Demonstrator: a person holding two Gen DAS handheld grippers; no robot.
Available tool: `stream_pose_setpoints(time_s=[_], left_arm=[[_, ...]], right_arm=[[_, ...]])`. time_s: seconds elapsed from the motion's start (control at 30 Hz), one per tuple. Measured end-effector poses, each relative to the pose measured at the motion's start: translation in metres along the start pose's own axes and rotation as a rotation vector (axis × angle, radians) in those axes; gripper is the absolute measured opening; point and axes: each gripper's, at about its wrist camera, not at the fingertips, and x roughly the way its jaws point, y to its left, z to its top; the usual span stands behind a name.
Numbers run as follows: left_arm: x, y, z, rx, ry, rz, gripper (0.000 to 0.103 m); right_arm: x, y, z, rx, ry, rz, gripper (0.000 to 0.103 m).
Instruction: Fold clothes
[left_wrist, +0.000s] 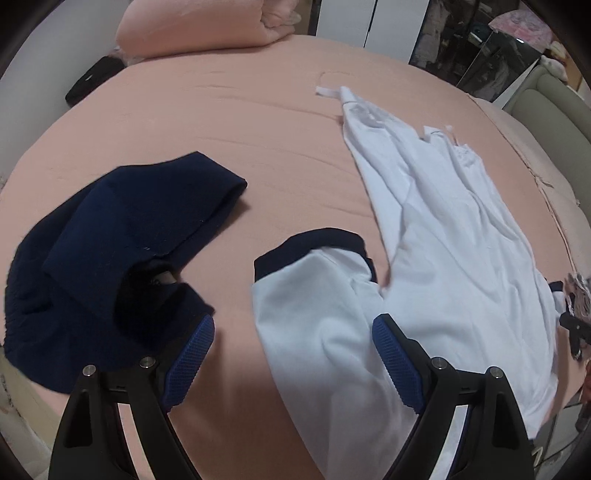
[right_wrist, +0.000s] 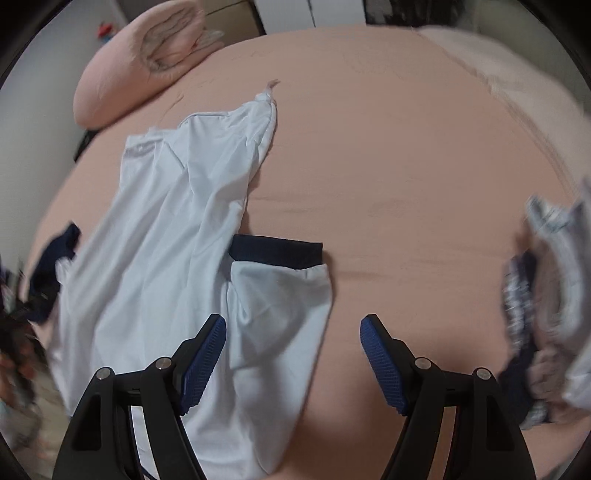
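Both claws hang spread and empty: your left gripper (left_wrist: 293, 354) and right gripper (right_wrist: 293, 354) each sit just above a navy-cuffed sleeve of the white shirt (left_wrist: 454, 236). Sleeve-folding looks next; lower, then pinch near each cuff.

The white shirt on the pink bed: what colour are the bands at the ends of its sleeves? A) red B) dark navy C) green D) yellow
B: the white short-sleeved shirt lying on the pink bed sheet has a dark navy band along the sleeve edge, seen in both wrist views.
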Motion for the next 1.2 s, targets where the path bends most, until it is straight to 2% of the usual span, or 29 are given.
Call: stream_pose_setpoints(time_s=[0.13,0.2,0.27,0.3,0.33,0.4,0.53,0.63,0.73,0.83,0.97,1.07,1.13,1.17,1.2], left_arm=[[0.020,0.014,0.002,-0.112,0.050,-0.080,0.088],[0.022,0.018,0.004,-0.142,0.040,-0.101,0.088],[0.026,0.017,0.006,-0.127,0.045,-0.100,0.088],[0.028,0.016,0.005,-0.117,0.045,-0.103,0.091],[0.029,0.015,0.004,-0.103,0.036,-0.116,0.103],[0.030,0.007,-0.003,-0.050,-0.006,-0.094,0.103],[0.028,-0.005,-0.019,0.010,-0.092,-0.028,0.103],[0.026,-0.001,-0.018,-0.029,-0.088,-0.045,0.103],[0.023,0.006,-0.014,-0.065,-0.058,-0.088,0.103],[0.017,0.016,-0.015,-0.106,-0.053,-0.149,0.103],[0.007,0.034,-0.022,-0.205,-0.057,-0.287,0.103],[0.004,0.051,-0.027,-0.294,-0.047,-0.413,0.094],[0.003,0.051,-0.031,-0.316,-0.041,-0.416,0.078],[0.003,0.051,-0.034,-0.324,-0.038,-0.408,0.073],[0.003,0.050,-0.037,-0.331,-0.035,-0.400,0.062]], right_arm=[[0.022,-0.019,0.003,0.145,0.032,0.153,0.075],[0.025,-0.030,0.005,0.212,0.004,0.215,0.075],[0.028,-0.038,0.008,0.270,-0.018,0.273,0.075],[0.031,-0.042,0.009,0.292,-0.021,0.302,0.075],[0.034,-0.046,0.009,0.317,-0.023,0.334,0.075],[0.039,-0.051,0.008,0.346,-0.034,0.378,0.075],[0.038,-0.047,0.004,0.286,-0.047,0.388,0.074],[0.036,-0.037,0.000,0.190,-0.068,0.356,0.074],[0.032,-0.037,-0.006,0.150,-0.100,0.366,0.075],[0.032,-0.051,-0.008,0.219,-0.102,0.447,0.075],[0.032,-0.054,-0.009,0.240,-0.057,0.508,0.073],[0.033,-0.054,-0.012,0.264,-0.048,0.541,0.073],[0.036,-0.057,-0.013,0.298,-0.060,0.551,0.071],[0.037,-0.058,-0.012,0.313,-0.062,0.541,0.062],[0.040,-0.060,-0.011,0.326,-0.061,0.528,0.051]])
